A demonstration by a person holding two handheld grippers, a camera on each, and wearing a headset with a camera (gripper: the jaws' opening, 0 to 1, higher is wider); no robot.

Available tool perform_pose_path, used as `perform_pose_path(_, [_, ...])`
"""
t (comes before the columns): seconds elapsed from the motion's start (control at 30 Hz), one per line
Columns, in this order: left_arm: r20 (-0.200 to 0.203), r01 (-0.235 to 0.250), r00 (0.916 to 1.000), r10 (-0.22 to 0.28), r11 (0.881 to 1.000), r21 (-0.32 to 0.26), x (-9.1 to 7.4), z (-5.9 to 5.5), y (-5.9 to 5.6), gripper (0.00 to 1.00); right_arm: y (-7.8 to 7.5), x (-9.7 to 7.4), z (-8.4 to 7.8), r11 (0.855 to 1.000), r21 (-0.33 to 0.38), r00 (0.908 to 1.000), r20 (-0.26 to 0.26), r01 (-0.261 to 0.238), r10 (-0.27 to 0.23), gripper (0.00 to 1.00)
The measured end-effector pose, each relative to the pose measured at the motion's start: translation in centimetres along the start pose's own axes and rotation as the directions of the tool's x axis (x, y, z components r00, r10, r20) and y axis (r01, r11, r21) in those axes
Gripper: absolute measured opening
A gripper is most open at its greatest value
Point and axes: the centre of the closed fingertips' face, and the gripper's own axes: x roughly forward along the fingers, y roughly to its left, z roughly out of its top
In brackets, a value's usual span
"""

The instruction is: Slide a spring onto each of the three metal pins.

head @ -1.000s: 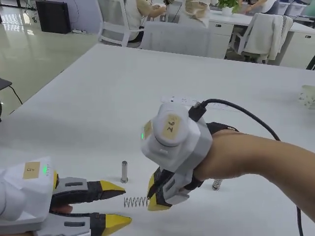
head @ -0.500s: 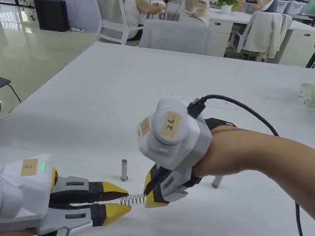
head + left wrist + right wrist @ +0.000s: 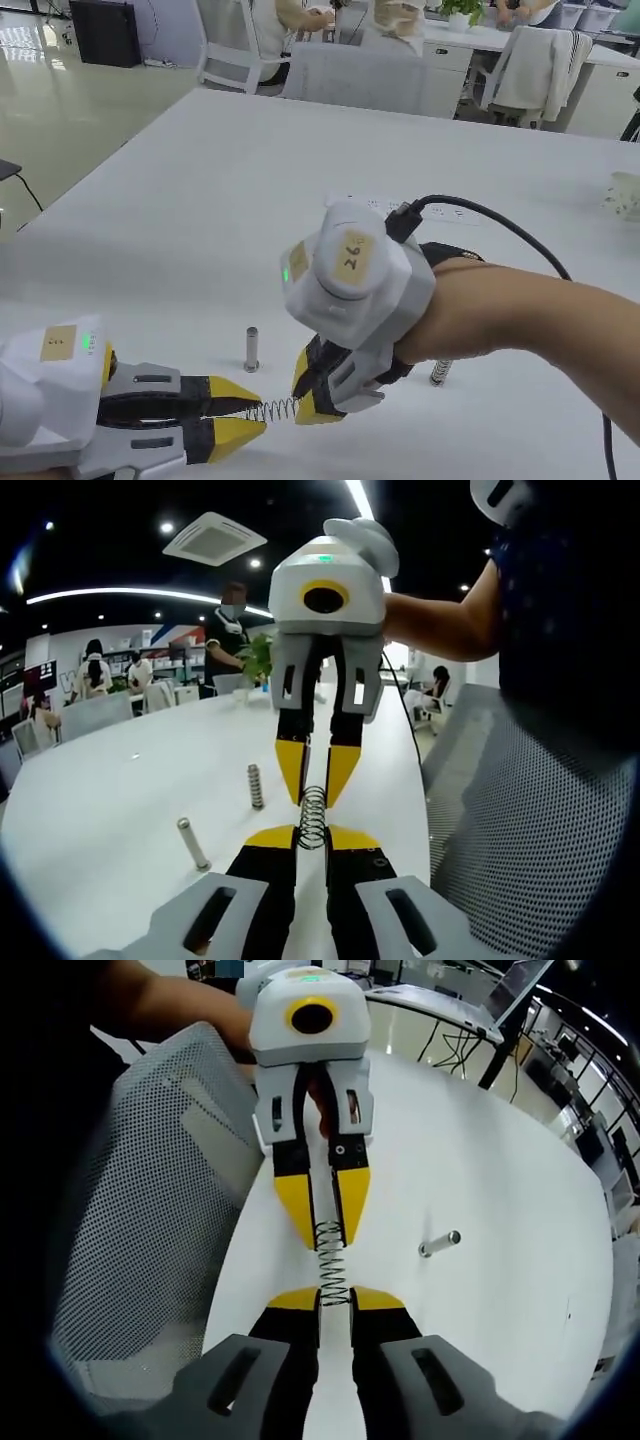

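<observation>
The left claw [image 3: 258, 414], spread open beside the spring [image 3: 278, 408] a second ago, is now pressed together on its free end. The other end is pinched by the right claw [image 3: 305, 403], so the spring is held between both claws, close to the surface [image 3: 250, 180]. A bare pin [image 3: 252, 348] is seen upright just behind it; another pin [image 3: 440, 372] already carries a spring. A handover before threading is judged to be under way.
</observation>
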Motion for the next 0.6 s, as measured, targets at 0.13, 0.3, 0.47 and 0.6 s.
perform_pose_path(0.13, [0.003,0.001,1.0000,-0.001,1.000,-0.002,0.0,0.1,-0.1,0.02,-0.1,-0.1,-0.1,1.000,0.021,1.0000,0.008,-0.002,0.002,0.11])
perform_pose_path(0.3, [0.008,0.000,1.0000,0.000,1.000,-0.004,-0.1,0.2,-0.1,0.02,0.0,0.1,-0.6,0.999,0.047,0.9998,0.014,-0.011,0.011,0.14])
perform_pose_path(0.47, [0.016,-0.002,0.9999,0.002,1.000,0.000,-0.2,0.7,-0.2,0.02,0.2,0.7,-0.9,0.998,0.065,0.9996,0.021,-0.022,0.020,0.14])
perform_pose_path(0.6, [0.023,0.004,0.9997,-0.004,1.000,0.009,-0.2,1.0,-0.3,0.02,0.4,0.9,-1.0,0.997,0.072,0.9994,0.021,-0.027,0.026,0.14])
